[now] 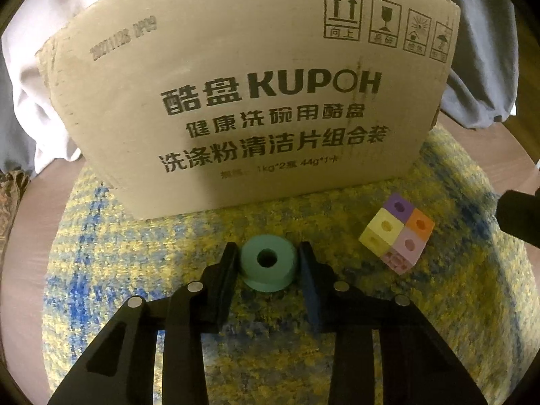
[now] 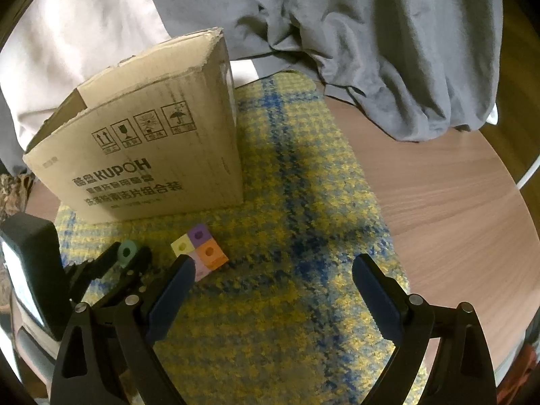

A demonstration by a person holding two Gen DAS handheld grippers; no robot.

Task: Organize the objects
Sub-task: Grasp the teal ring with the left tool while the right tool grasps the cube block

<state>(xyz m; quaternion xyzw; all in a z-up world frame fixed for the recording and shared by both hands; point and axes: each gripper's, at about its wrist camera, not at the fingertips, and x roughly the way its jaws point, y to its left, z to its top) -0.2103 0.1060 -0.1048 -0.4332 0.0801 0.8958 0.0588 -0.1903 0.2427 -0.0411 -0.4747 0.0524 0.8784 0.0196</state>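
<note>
- The cardboard box (image 1: 249,101) is the landmark: tall, open at the top, standing on a yellow-and-blue mat (image 1: 337,303) on the table (image 2: 455,202). If organizing means dropping things into it, its high front wall is the main hazard; a carry that clears it too low could knock the piece loose or shove the box.
- The block of coloured cubes (image 1: 398,233) lies in front of the box, off to its right corner. The right gripper (image 2: 273,290) hangs above the mat with jaws wide and nothing between them; one finger already overlaps the block in its view, so a careless descent could nudge it.
- The green ring (image 1: 269,261) sits just in front of the box, near its middle. The left gripper (image 1: 268,263) is closed on it, pads pressing its two sides. The ring is round and its base flares, so the hold may be shallow: it could pivot or slip out on lifting.
</note>
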